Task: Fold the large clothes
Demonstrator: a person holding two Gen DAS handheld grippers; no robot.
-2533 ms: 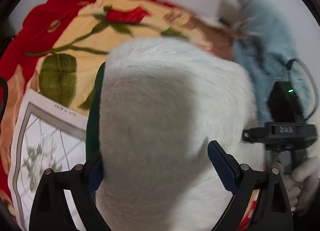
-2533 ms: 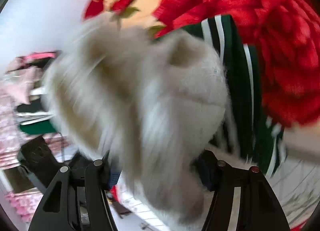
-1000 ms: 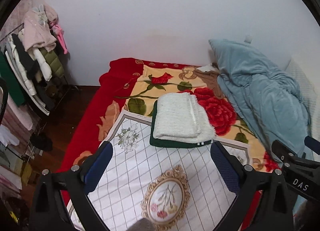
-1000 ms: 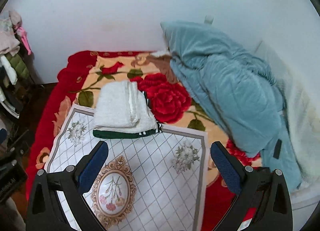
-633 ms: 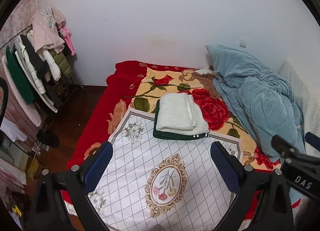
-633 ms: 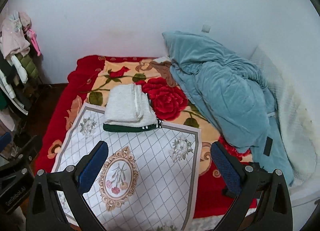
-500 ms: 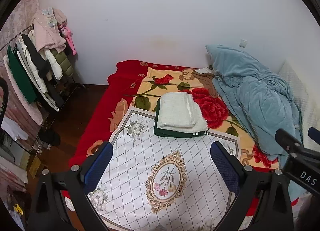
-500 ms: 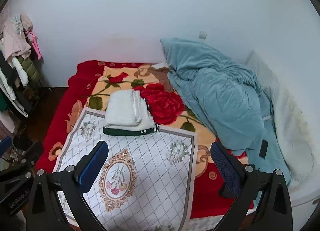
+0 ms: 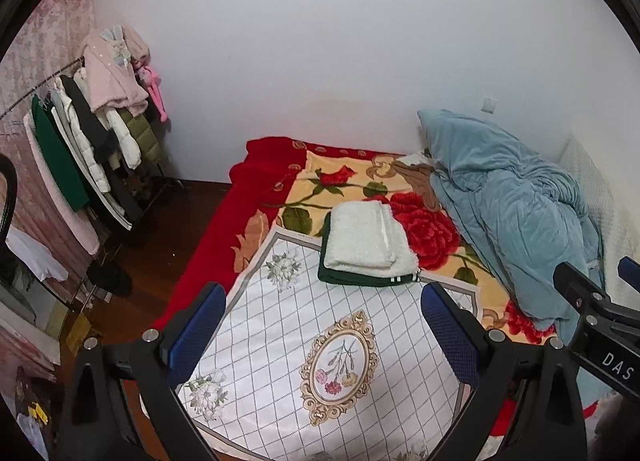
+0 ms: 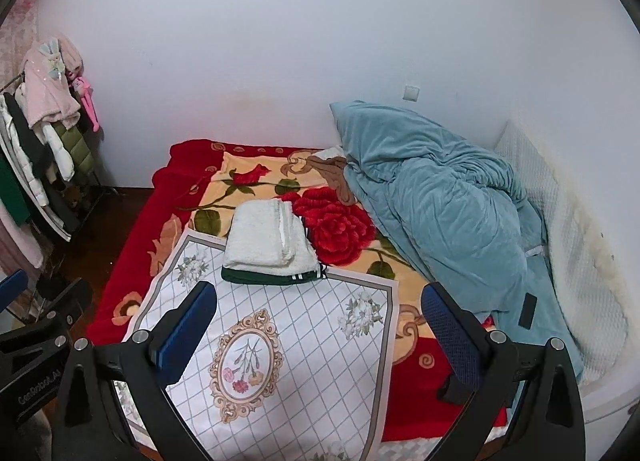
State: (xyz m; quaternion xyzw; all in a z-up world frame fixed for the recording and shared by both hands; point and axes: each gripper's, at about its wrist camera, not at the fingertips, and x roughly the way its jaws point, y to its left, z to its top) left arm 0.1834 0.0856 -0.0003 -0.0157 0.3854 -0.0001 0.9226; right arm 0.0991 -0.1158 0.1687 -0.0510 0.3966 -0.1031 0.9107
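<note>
A folded fluffy white garment point(image 9: 366, 239) lies on a folded dark green garment with white stripes point(image 9: 360, 279) at the far edge of a white checked cloth point(image 9: 304, 341) on the bed. The stack also shows in the right wrist view, white garment point(image 10: 266, 239) on green garment point(image 10: 272, 276). My left gripper point(image 9: 322, 335) is open and empty, held well back from and above the bed. My right gripper point(image 10: 320, 333) is open and empty, equally far back. The right gripper's body shows at the left view's right edge point(image 9: 596, 321).
A red rose blanket point(image 9: 424, 229) covers the bed. A crumpled blue quilt point(image 10: 448, 205) lies on the right against the wall. A clothes rack point(image 9: 84, 149) with hanging coats stands at the left on the wooden floor point(image 9: 168, 237). A black phone point(image 10: 529, 310) lies on the quilt.
Both grippers let go of the white garment, which now lies folded on the green one. Both have since pulled far back from the bed, and more of the room shows.
</note>
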